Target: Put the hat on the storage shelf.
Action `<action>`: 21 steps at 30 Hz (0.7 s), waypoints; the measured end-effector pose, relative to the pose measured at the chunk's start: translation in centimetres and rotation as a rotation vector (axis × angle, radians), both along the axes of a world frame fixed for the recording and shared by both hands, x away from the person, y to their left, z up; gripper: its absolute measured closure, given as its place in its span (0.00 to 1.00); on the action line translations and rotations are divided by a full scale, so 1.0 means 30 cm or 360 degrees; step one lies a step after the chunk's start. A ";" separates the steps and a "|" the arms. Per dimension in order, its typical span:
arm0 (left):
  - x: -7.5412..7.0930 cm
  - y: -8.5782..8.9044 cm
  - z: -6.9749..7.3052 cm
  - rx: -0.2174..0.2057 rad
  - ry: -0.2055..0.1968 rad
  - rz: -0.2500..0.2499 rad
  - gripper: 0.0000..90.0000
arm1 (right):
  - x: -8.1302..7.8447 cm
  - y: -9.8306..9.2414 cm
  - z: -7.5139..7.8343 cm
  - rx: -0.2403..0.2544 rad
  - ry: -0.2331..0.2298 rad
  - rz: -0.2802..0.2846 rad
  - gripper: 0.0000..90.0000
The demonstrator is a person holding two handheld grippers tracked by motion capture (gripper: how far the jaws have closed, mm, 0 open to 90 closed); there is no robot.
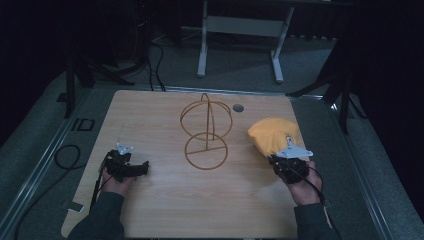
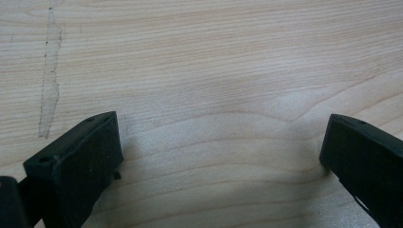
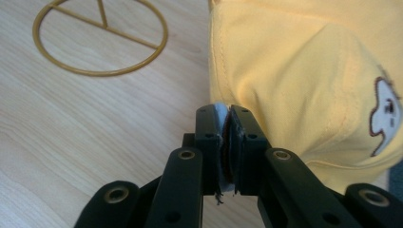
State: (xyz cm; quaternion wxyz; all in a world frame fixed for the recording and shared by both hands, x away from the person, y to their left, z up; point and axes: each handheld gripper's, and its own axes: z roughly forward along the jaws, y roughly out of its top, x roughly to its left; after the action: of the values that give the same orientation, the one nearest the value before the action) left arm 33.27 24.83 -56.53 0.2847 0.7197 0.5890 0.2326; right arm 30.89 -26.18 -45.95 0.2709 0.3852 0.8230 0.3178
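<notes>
No readable writing is seen. A small white and brown cartoon patch (image 3: 384, 116) is sewn on the yellow cap (image 1: 274, 134), but no letters can be made out on it. A dark label with pale marks lies on the floor left of the table (image 1: 165, 210); the marks are too blurred to be read.

The cap is found on the right part of the table, beside a gold wire stand (image 1: 206, 131) made of a flat ring on the wood, an upright ring and an arch above it. The stand is set near the table's middle, apart from the cap. A small dark round hole (image 1: 238, 107) is seen in the tabletop behind the stand.

The right gripper (image 1: 276, 161) is held low at the cap's near edge, with the right hand (image 1: 302, 187) behind it and the forearm coming up from the bottom edge. In the right gripper view its jaws are pressed together with a thin dark edge between them, right against the cap's fabric; the cap's edge appears to be pinched there.

The left gripper (image 1: 145, 167) is held low over bare wood at the table's left, pointing toward the middle, gripped by the left hand (image 1: 117, 184). In the left gripper view its jaws are spread wide apart, with nothing between them but the wood grain.
</notes>
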 end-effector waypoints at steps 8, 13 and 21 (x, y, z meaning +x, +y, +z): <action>0.000 0.000 0.000 0.0000 0.0001 0.0000 0.00 | 0.013 -0.058 0.099 -0.0019 -0.0051 -0.0009 0.92; 0.000 0.000 0.000 0.0000 0.0001 0.0000 0.00 | 0.021 -0.083 0.180 -0.0050 -0.0094 -0.0013 0.92; 0.000 0.000 0.000 0.0001 0.0001 0.0000 0.00 | 0.047 -0.089 0.298 -0.0072 -0.0118 -0.0009 0.92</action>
State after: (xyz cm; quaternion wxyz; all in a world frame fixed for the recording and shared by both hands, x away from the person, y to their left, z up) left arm 33.25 24.84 -56.53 0.2844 0.7199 0.5889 0.2325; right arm 32.30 -28.84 -37.01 0.3108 0.3692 0.8182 0.3125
